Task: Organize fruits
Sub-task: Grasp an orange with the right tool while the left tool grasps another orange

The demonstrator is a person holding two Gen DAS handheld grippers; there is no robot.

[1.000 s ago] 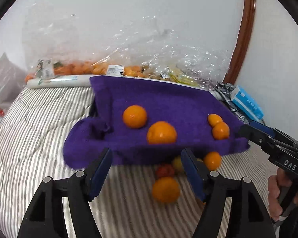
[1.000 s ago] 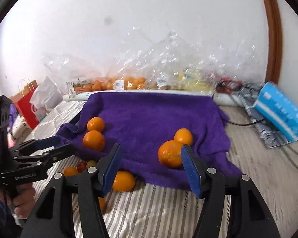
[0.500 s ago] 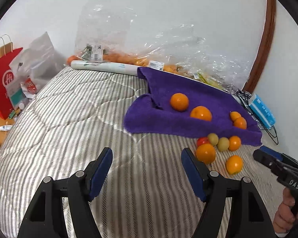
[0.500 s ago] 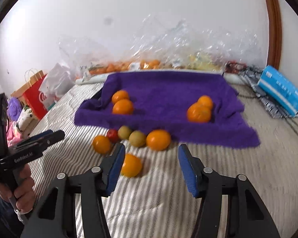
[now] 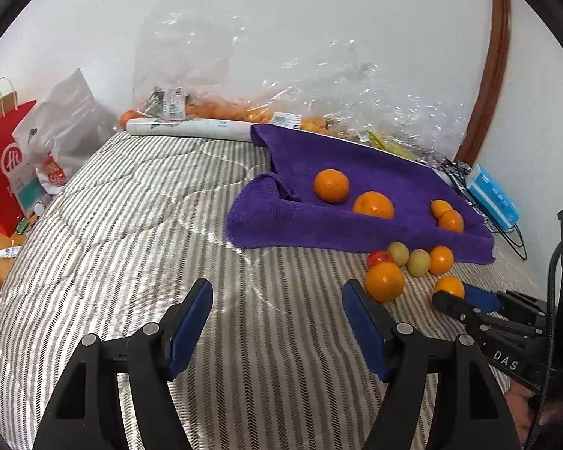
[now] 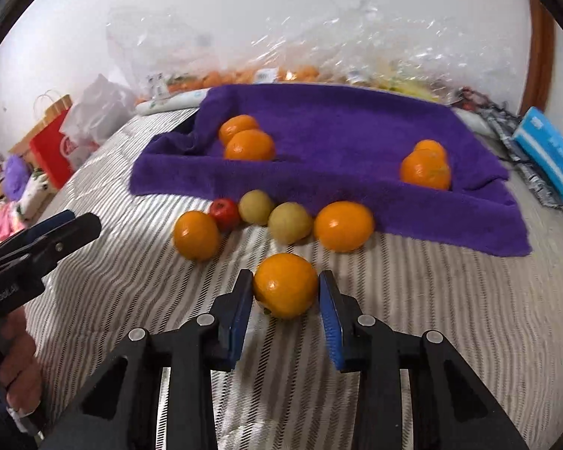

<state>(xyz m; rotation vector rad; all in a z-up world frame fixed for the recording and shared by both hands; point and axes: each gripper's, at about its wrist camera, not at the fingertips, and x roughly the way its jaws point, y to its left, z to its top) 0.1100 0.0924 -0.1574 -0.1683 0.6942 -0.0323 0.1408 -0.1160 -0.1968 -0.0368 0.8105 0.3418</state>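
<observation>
**Right tool closing around a loose orange on the striped bed**

You held the right tool (image 6: pixel 286 292) low over the bed (image 5: pixel 139 225), its blue pads flanking the nearest orange (image 6: pixel 285 290). The left pad seemed to touch the fruit; on the right a thin gap showed, so you had it bracketed but I cannot tell whether it was truly clamped. Your left tool (image 5: pixel 277 322) stood wide apart with nothing in it, over bare grey-and-white striped quilting.

Beyond the bracketed orange lay a loose row just beside the edge of the purple towel (image 6: pixel 337 120): an orange (image 6: pixel 196 235), a small red fruit (image 6: pixel 224 213), two yellow-green fruits (image 6: pixel 256 207) (image 6: pixel 291 222) and another orange (image 6: pixel 343 226). On the towel sat two pairs of oranges, one at the left (image 6: pixel 248 145) and one at the right (image 6: pixel 426 169).

Along the white wall you had crinkled clear plastic bags (image 5: pixel 319 86) with more orange fruit inside and a white roll (image 5: pixel 187 128) in front of them. A red paper bag (image 5: pixel 2 165) stood off the left of the bed, a blue packet (image 5: pixel 493 199) lay at the right, and a curved brown wooden frame (image 5: pixel 491 75) rose against the wall.
</observation>
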